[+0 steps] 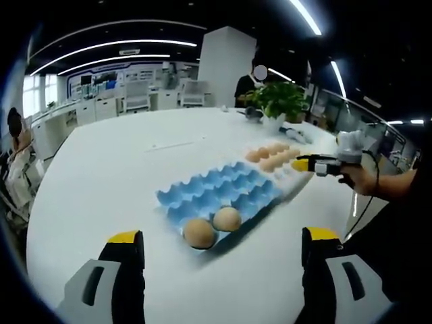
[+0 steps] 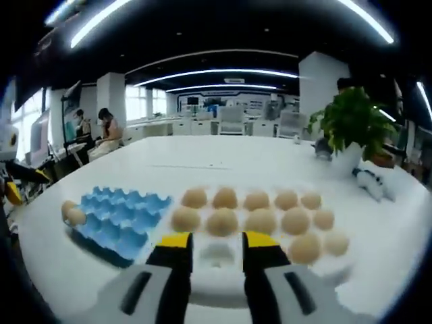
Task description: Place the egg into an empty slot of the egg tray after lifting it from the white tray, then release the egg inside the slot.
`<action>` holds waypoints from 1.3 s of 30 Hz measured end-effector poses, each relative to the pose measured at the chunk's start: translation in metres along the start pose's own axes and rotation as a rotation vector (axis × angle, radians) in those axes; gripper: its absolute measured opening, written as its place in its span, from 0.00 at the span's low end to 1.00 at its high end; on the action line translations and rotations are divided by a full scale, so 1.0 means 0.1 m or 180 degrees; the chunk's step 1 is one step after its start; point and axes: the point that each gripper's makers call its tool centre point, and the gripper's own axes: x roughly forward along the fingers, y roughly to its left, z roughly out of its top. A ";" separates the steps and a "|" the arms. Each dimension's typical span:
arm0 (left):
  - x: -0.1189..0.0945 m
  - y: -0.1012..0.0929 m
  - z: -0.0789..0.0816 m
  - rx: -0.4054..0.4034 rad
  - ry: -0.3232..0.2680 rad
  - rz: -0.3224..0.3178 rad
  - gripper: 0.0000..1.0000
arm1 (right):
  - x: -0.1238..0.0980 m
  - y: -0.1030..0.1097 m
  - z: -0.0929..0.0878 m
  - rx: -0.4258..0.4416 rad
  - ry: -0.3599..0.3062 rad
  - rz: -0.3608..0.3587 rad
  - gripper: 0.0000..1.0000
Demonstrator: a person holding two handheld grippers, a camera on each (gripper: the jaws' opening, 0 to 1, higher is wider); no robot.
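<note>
Open-plan office: rows of desks (image 2: 202,127), office chairs (image 2: 231,120), ceiling light strips (image 2: 216,72), seated people (image 2: 108,131).

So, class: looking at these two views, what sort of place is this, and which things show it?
Probably an open-plan office: rows of white desks at the back, long ceiling strip lights, and a potted plant on the big white table.

Open office: white table (image 1: 121,175), ceiling light strips (image 2: 202,73), potted plant (image 2: 351,121).
</note>
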 end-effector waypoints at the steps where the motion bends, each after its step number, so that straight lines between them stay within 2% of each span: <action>1: 0.00 0.00 0.01 0.0002 -0.0010 0.0004 0.97 | 0.00 -0.06 -0.01 0.0046 0.0000 -0.0065 0.31; 5: -0.01 0.01 0.01 0.0000 -0.0014 0.0016 0.97 | 0.04 -0.28 -0.07 0.0228 0.0028 -0.0250 0.33; 9: -0.02 0.02 0.02 -0.0001 -0.0026 0.0037 0.97 | 0.10 -0.38 -0.12 0.0240 0.0071 -0.0355 0.34; 17: -0.03 0.04 0.02 -0.0041 -0.0041 0.0056 0.97 | 0.24 -0.31 -0.30 0.0200 0.0272 -0.0278 0.33; 19: -0.04 0.04 0.01 -0.0035 -0.0029 0.0061 0.97 | 0.23 -0.30 -0.28 0.0079 0.0205 -0.0294 0.33; 26: -0.03 0.04 0.01 -0.0018 -0.0019 0.0053 0.97 | 0.23 -0.29 -0.29 0.0038 0.0215 -0.0272 0.33; 29: -0.02 0.03 0.03 -0.0021 -0.0037 0.0037 0.97 | 0.24 -0.28 -0.28 -0.0016 0.0188 -0.0218 0.27; 39: -0.02 0.02 0.03 -0.0014 -0.0051 0.0017 0.97 | 0.23 -0.29 -0.29 0.0059 0.0165 -0.0220 0.26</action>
